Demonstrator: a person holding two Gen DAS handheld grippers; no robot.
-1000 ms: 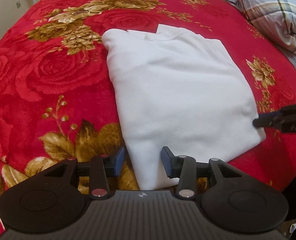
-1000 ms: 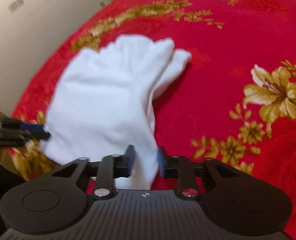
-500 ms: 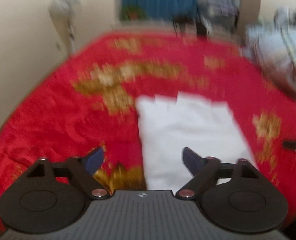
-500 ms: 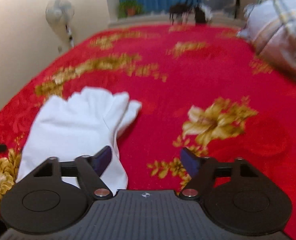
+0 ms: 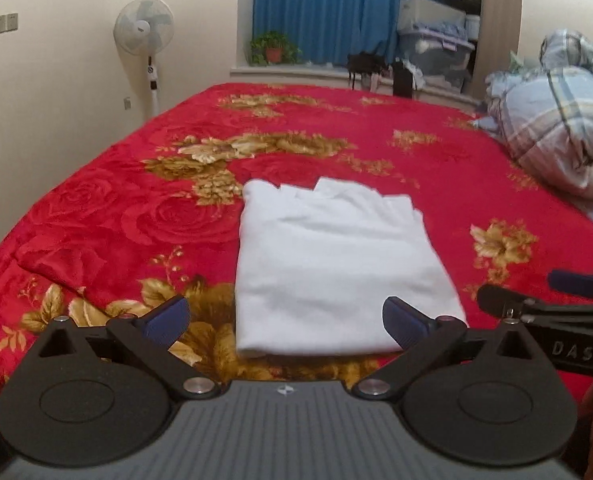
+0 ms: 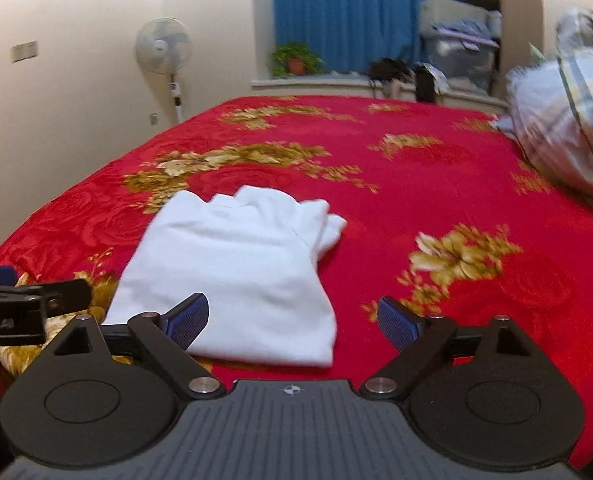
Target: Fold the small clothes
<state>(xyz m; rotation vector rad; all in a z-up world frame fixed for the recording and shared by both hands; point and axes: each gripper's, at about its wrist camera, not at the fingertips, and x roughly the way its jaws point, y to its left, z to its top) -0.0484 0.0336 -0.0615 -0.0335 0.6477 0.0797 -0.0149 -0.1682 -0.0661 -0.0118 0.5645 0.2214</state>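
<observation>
Folded white garment (image 5: 336,272) lies flat on the red bed (image 5: 96,220), long axis running away from both tools. Left tool (image 5: 284,322) and right tool (image 6: 294,320) are opening, nothing between them; garment sits ahead, nearer the left tool.

The garment (image 5: 328,264) is plain white. The bedspread (image 5: 96,216) under it is bright red, with darker red roses woven in and gold-brown flower and leaf sprays. The quilt (image 5: 560,128) is pale blue-grey plaid with yellowish and darker stripes. The curtain (image 5: 324,8) is deep blue. The fan (image 5: 143,26) is white, the walls cream. Each tool is black with dark blue ribbed pads (image 5: 164,320).
</observation>
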